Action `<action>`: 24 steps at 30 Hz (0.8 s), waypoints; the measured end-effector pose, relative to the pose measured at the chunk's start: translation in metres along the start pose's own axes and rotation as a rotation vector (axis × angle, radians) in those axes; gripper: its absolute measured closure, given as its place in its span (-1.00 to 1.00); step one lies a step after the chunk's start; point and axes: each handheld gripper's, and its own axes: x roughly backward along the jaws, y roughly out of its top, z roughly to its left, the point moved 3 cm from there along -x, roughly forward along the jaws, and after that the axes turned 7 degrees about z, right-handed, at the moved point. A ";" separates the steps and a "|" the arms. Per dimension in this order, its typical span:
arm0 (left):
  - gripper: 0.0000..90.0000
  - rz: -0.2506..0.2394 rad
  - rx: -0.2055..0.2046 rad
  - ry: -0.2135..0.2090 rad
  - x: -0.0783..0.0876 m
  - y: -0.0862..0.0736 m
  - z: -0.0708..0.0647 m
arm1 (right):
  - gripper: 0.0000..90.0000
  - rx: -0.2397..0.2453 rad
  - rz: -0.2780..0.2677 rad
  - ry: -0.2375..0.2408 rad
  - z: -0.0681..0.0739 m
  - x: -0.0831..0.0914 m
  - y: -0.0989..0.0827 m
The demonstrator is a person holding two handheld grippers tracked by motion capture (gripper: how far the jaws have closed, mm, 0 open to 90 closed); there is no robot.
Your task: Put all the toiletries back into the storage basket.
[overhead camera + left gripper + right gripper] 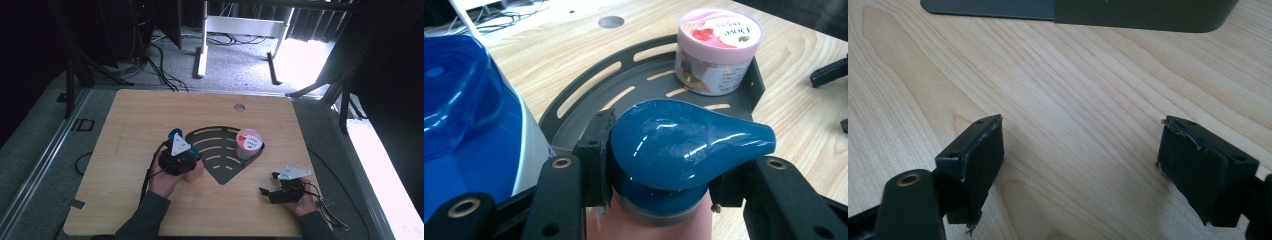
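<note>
Left claw (659,170) clamps the teal-capped pink bottle (684,142) at the rack's (574,107) near-left edge, not yet inside. 1 pink tub (716,50) already sits in the far corner. Right claw (1080,167) gapes empty over the bench (1073,90).

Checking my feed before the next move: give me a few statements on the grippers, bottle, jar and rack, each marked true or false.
1. The left gripper is shut on the pink bottle at its teal cap. True.
2. The right gripper holds the pink-lidded jar. False: its jaws are open and empty over the table.
3. The jar stands in the dark slotted rack. True.
4. The jar lies on its side. False: it stands upright.
</note>
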 end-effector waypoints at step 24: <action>0.18 -0.008 -0.019 -0.052 0.013 0.010 -0.016 | -0.59 0.003 -0.001 0.002 0.000 0.000 0.000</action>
